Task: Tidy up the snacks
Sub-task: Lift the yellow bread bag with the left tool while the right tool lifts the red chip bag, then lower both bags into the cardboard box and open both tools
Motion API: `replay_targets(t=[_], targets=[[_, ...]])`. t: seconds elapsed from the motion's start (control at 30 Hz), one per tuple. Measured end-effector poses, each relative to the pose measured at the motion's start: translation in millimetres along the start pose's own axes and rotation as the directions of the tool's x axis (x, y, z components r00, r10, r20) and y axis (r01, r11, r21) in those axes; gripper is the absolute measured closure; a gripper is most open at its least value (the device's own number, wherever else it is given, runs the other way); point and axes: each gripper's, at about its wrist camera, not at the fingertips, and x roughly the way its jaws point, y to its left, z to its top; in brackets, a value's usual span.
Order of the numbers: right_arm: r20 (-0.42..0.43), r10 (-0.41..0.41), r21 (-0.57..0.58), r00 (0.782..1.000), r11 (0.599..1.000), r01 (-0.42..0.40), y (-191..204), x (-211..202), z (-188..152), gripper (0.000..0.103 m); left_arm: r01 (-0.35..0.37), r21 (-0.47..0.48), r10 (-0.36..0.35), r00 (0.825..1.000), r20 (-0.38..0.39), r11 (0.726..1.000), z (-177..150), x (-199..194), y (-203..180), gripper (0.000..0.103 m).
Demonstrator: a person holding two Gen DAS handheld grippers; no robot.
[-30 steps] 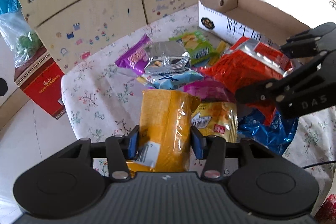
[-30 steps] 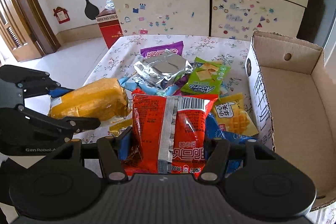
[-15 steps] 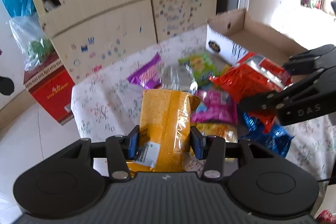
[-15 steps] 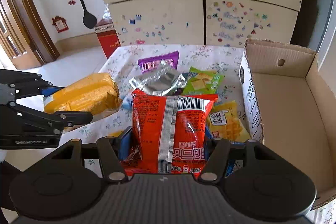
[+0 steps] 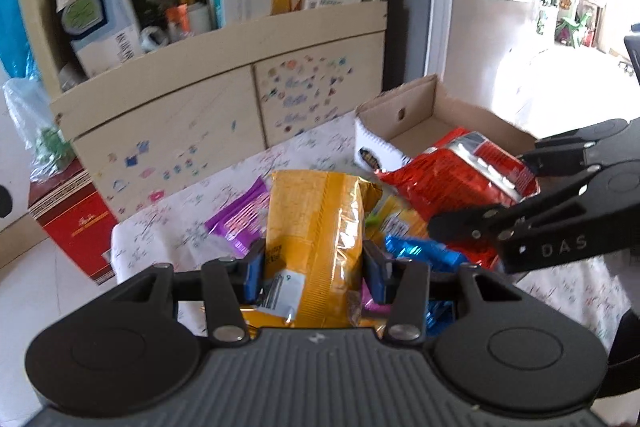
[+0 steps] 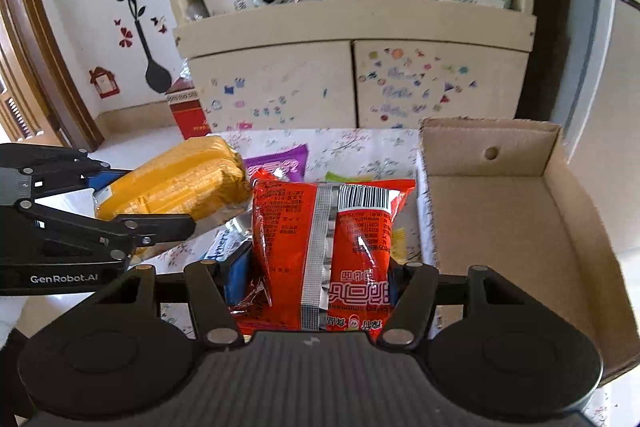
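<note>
Two packets are held above the surface (image 6: 360, 143): the left hand-held gripper (image 5: 314, 269) is clenched on a yellow packet (image 5: 316, 223), the right hand-held gripper (image 6: 316, 281) on a red packet (image 6: 324, 239), just left of the open cardboard box (image 6: 500, 227), with other snacks lying beneath.

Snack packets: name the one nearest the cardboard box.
The red packet, gripped by the right gripper, hangs beside the cardboard box. The yellow packet in the left gripper is farther left.
</note>
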Motion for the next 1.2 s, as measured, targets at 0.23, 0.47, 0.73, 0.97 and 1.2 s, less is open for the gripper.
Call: replay_targets(t=[0.23,0.47,0.73,0.97,1.2], targets=[[0.041,-0.044,0.041,0.998,0.998,0.043,-24.3,-20.4,1.6,0.036,0.041,-0.005,-0.041,0.999,0.033,0.999,18.1,8.1,-23.0,0.056],[0.083,-0.117,0.137,0.99,0.985,0.105,-57.3,-41.1,2.9,0.036,0.085,-0.004,-0.085,0.995,0.061,0.996,33.5,20.4,-47.4,0.056],[0.1,-0.194,0.242,0.976,0.956,0.165,-84.8,-55.0,1.0,0.036,0.141,0.016,-0.142,0.987,0.075,0.99,48.0,41.0,-81.0,0.056],[0.089,-0.247,0.314,0.965,0.926,0.208,-102.5,-60.0,-0.9,0.036,0.18,0.046,-0.183,0.981,0.067,0.983,52.9,61.7,-109.3,0.056],[0.07,-0.297,0.381,0.952,0.89,0.25,-117.3,-62.3,-4.6,0.036,0.222,0.032,-0.224,0.973,0.063,0.975,54.1,80.6,-127.2,0.055]])
